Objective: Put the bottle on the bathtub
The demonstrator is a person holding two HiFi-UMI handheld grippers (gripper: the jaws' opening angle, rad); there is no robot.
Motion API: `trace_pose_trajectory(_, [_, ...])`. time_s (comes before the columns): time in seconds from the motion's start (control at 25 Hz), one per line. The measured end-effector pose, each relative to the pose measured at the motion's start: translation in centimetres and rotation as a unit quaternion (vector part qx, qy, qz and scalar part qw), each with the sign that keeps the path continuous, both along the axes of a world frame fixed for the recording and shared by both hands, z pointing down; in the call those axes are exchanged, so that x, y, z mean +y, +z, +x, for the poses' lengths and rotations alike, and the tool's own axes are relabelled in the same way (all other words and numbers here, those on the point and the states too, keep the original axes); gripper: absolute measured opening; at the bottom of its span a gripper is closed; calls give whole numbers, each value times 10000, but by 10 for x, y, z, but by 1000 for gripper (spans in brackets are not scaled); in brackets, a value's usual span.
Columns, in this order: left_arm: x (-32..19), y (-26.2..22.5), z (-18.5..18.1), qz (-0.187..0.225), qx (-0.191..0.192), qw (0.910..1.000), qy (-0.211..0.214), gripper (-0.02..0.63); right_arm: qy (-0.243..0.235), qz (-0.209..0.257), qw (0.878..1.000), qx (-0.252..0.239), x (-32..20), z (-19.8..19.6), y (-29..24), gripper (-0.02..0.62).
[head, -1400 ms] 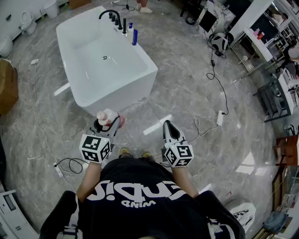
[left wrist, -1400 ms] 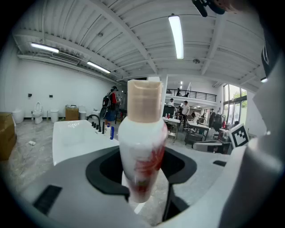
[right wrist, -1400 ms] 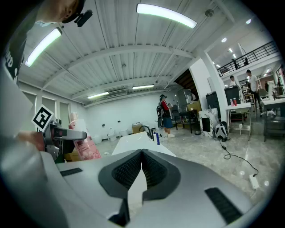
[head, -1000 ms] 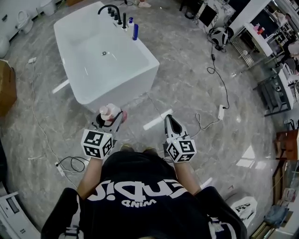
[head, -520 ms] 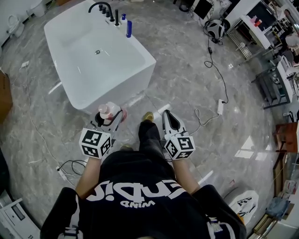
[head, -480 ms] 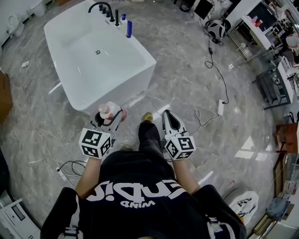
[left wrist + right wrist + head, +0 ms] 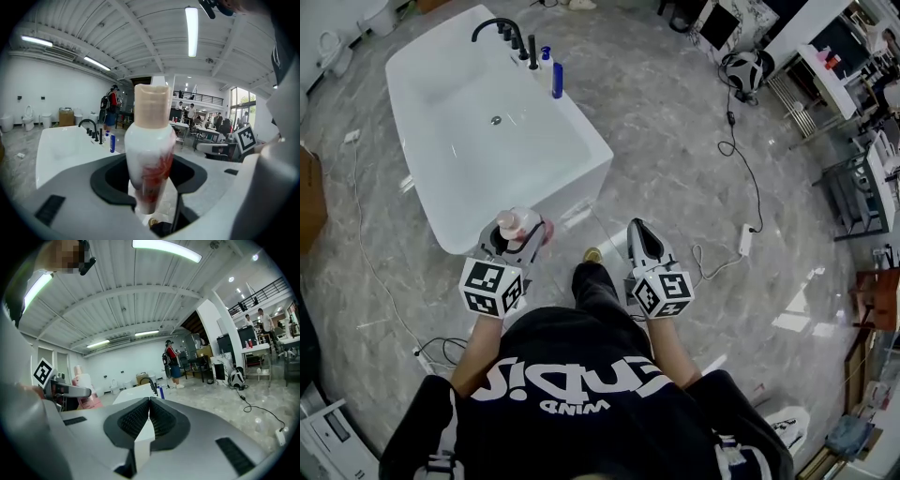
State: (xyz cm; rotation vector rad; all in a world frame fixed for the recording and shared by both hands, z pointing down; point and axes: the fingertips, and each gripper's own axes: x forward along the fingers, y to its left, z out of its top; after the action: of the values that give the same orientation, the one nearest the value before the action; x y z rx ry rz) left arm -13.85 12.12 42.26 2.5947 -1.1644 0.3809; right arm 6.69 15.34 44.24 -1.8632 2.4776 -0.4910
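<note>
A white bottle with red print and a beige cap (image 7: pixel 149 154) stands upright between the jaws of my left gripper (image 7: pixel 517 236), which is shut on it; the bottle (image 7: pixel 514 225) shows just short of the tub's near end in the head view. The white bathtub (image 7: pixel 534 192) stretches away to the upper left, with a black tap (image 7: pixel 492 26) and a blue bottle (image 7: pixel 557 81) on its far right rim. My right gripper (image 7: pixel 639 242) hangs beside the left one, to its right, shut and empty, over the floor. The bathtub (image 7: pixel 136 391) also shows far off in the right gripper view.
A grey marble floor (image 7: pixel 675 141) surrounds the tub. Cables (image 7: pixel 741 178) and a power strip (image 7: pixel 745 239) lie to the right, another cable (image 7: pixel 431 347) at the lower left. Shelves and furniture (image 7: pixel 853 187) line the right side. A person (image 7: pixel 172 364) stands beyond the tub.
The person has stepped toward the tub, a foot coming forward; the tub's near end now lies right ahead of the left gripper. Both grippers keep their hold and state.
</note>
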Motion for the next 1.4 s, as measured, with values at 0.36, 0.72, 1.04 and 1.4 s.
trace_pose_trajectory(0.36, [-87, -9, 35, 47, -49, 9991, -429, 227, -483, -96, 9988, -2, -101, 42, -7, 25])
trace_pose_trajectory(0.72, [-144, -9, 55, 117, -145, 9975, -675, 227, -718, -94, 9974, 18, -163, 66, -9, 25])
trace_pose_trajectory(1.04, [-196, 4, 64, 37, -226, 9985, -498, 227, -757, -154, 9969, -144, -210, 61, 3, 25])
trace_pose_trajectory(1.4, [-267, 25, 73, -19, -354, 9987, -373, 227, -773, -315, 9964, -166, -269, 59, 19, 25])
